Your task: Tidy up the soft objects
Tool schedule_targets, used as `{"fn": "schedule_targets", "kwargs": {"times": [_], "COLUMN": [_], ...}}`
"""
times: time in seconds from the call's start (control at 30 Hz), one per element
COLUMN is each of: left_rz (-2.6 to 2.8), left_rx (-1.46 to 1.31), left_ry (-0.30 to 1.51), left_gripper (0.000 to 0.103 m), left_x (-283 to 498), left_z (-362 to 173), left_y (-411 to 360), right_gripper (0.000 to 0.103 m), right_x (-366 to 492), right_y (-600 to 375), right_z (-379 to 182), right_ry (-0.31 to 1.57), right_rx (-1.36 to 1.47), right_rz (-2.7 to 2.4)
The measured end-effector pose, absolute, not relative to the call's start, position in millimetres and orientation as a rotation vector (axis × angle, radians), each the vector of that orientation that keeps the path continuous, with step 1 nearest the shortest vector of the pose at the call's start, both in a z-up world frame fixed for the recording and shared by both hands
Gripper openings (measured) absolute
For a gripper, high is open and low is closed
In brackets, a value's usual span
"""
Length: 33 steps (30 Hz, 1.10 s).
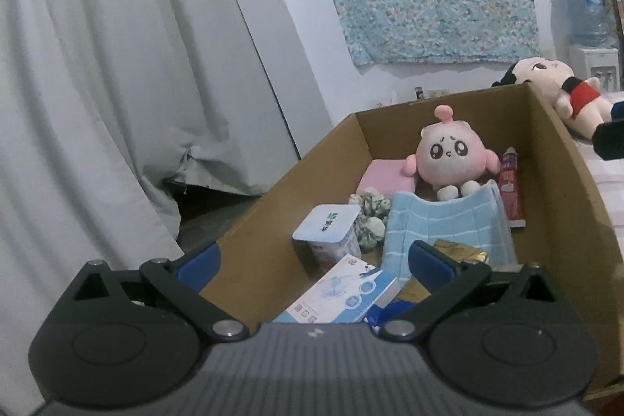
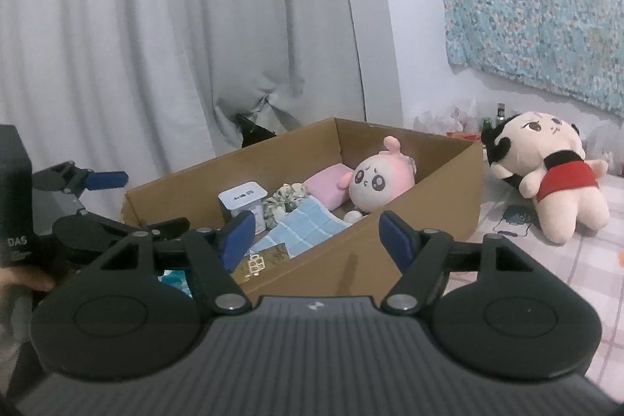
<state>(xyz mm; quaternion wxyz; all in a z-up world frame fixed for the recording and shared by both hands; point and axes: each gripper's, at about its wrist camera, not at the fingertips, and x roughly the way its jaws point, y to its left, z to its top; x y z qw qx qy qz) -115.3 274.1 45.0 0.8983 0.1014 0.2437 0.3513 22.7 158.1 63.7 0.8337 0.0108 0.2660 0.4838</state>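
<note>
Left tongs (image 1: pixel 314 262) spread wide, empty, over cardboard box (image 1: pixel 561 158); pink plush (image 1: pixel 452 154) inside, on blue towel (image 1: pixel 440 225).

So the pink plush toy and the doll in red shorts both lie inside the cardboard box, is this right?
Not quite. The pink plush toy is inside the cardboard box, but the doll in red shorts lies outside it, beside its wall. The right wrist view shows this.

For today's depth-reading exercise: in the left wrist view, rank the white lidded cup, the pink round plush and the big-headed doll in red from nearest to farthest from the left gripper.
1. White lidded cup: in the box, closest to the left gripper.
2. Pink round plush: at the box's far end.
3. Big-headed doll in red: outside the box, far right.
</note>
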Motion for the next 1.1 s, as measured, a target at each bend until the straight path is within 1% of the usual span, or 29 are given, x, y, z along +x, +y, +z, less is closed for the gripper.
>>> {"fn": "schedule_targets", "kwargs": {"times": [0.4, 0.77, 1.1], "left_rz": [0.7, 0.639, 0.62], "left_rx": [0.238, 0.109, 0.168], "left_ry": [0.535, 0.498, 0.491], "left_gripper": [0.103, 0.103, 0.103], "left_x": [-108.7, -120.5, -117.0], "left_z": [43.5, 49.3, 48.4], "left_y": [268.8, 282.6, 270.1], "right_gripper": [0.073, 0.074, 0.074], "right_x": [28.9, 29.9, 30.9], "right_y": [155.9, 157.7, 159.3], "right_z": [62.9, 61.2, 57.4], "right_ry": [0.575, 0.586, 0.599], "right_rx": [0.033, 0.034, 0.033], "right_rz": [1.01, 1.011, 1.007]}}
